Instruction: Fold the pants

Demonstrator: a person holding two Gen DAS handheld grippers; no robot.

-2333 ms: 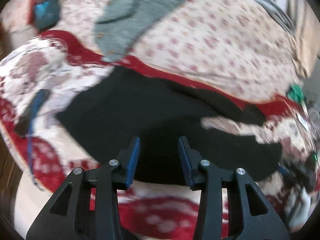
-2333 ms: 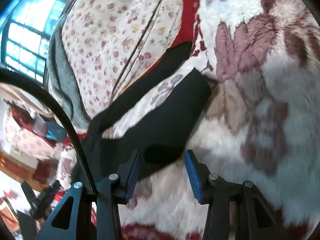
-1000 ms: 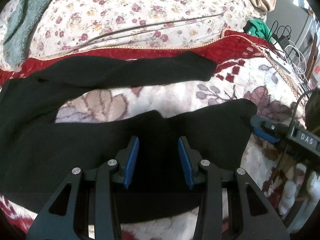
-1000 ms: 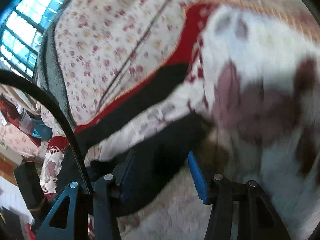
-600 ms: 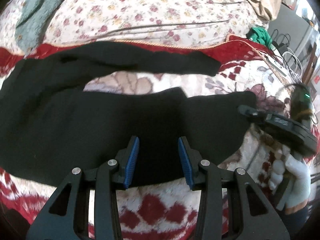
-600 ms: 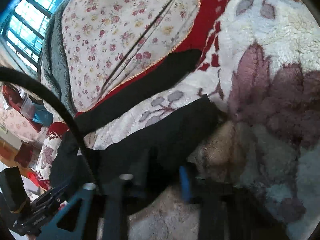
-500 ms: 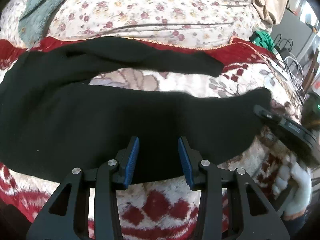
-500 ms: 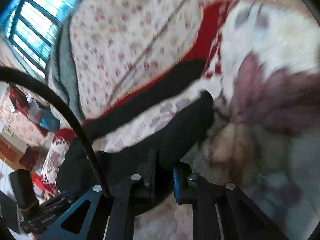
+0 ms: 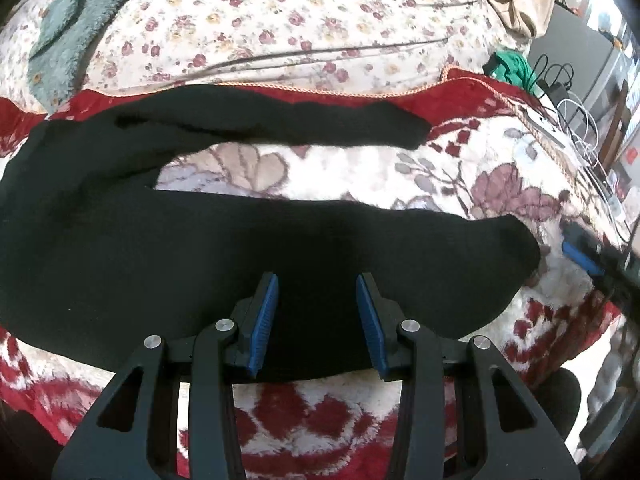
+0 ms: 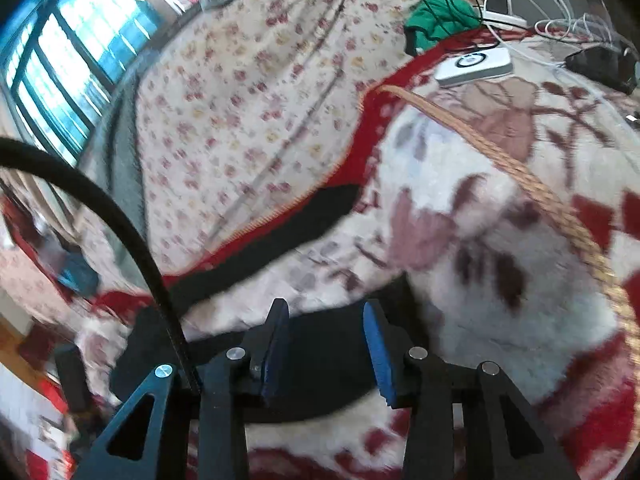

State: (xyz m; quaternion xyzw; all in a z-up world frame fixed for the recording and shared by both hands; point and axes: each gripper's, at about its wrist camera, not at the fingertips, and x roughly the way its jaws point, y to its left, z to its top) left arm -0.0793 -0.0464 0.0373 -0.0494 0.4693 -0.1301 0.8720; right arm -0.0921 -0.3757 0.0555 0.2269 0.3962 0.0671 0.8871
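Observation:
Black pants [image 9: 168, 248] lie spread on a red and white floral blanket [image 9: 360, 172], legs apart and pointing right. The near leg ends at the right [image 9: 508, 248]; the far leg [image 9: 304, 128] lies along the blanket's red border. My left gripper [image 9: 316, 300] is open and empty, just above the near leg's lower edge. My right gripper [image 10: 326, 336] is open and empty over the near leg's hem [image 10: 328, 360]; the far leg [image 10: 280, 240] shows beyond. Its blue pad also shows in the left wrist view [image 9: 580, 260].
A floral sheet [image 9: 280, 20] covers the bed beyond the blanket. A grey-green fleece [image 9: 68, 28] lies at far left. A green cloth [image 10: 436, 20], a white charger [image 10: 476, 66] and cables [image 10: 560, 20] sit at the far right edge. A window [image 10: 68, 64] is at left.
My right gripper shut on the near leg's hem, pulled it out to the right, then opened and let go. The near leg now lies straighter. My left gripper stayed open over it.

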